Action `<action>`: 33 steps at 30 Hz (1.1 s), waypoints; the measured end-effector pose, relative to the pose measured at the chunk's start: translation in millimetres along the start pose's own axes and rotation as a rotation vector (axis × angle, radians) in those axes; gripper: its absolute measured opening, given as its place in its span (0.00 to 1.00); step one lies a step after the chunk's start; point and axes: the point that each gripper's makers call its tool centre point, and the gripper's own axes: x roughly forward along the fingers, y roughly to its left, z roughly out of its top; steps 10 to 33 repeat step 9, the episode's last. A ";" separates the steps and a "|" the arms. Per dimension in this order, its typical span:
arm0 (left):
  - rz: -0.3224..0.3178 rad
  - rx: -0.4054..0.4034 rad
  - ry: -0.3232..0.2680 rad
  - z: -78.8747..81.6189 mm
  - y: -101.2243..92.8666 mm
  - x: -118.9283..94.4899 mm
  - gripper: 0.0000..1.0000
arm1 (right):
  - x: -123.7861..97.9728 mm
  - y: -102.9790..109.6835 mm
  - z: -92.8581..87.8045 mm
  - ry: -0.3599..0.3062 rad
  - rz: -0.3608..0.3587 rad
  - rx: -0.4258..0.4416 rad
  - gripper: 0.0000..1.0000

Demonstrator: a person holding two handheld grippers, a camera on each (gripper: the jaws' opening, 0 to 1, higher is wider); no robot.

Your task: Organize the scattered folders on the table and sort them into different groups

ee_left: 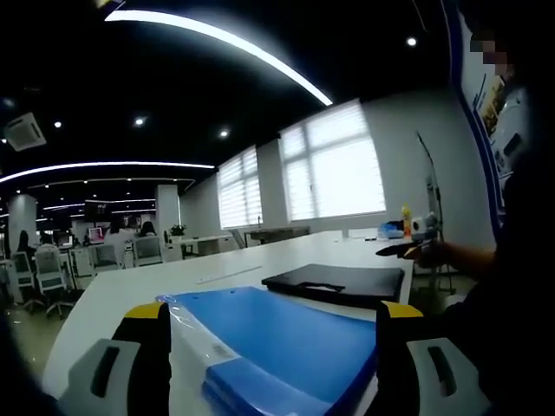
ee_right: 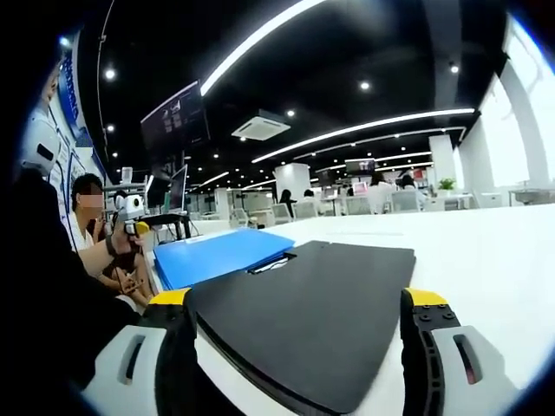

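The blue folder [ee_left: 286,347] is framed by the open left gripper [ee_left: 273,347], the black folder [ee_right: 312,321] by the open right gripper [ee_right: 299,347]; sorting on the worktop [ee_left: 130,290] is judged barely begun, and closing on one folder is called for next.

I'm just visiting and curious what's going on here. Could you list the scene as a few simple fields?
Setting: open office, long white table
Left hand-held gripper: jaws open, either side of blue folder
Right hand-held gripper: jaws open, either side of black folder
Folders: blue and black lie beside each other
People: some seated in the background
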 end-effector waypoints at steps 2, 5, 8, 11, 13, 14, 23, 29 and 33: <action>-0.003 0.000 0.001 -0.2 -0.6 0.3 0.99 | -0.4 0.3 0.5 -0.003 0.000 0.003 0.96; -0.003 0.001 0.001 0.0 -0.9 0.6 0.99 | -0.7 -0.1 0.8 -0.004 -0.003 0.006 0.96; 0.001 0.000 -0.002 0.6 -0.1 0.6 0.99 | -0.6 0.1 1.3 -0.007 -0.003 0.008 0.96; 0.001 0.000 -0.002 0.6 -0.1 0.6 0.99 | -0.6 0.1 1.3 -0.007 -0.003 0.008 0.96; 0.001 0.000 -0.002 0.6 -0.1 0.6 0.99 | -0.6 0.1 1.3 -0.007 -0.003 0.008 0.96; 0.001 0.000 -0.002 0.6 -0.1 0.6 0.99 | -0.6 0.1 1.3 -0.007 -0.003 0.008 0.96; 0.001 0.000 -0.002 0.6 -0.1 0.6 0.99 | -0.6 0.1 1.3 -0.007 -0.003 0.008 0.96; 0.001 0.000 -0.002 0.6 -0.1 0.6 0.99 | -0.6 0.1 1.3 -0.007 -0.003 0.008 0.96; 0.001 0.000 -0.002 0.6 -0.1 0.6 0.99 | -0.6 0.1 1.3 -0.007 -0.003 0.008 0.96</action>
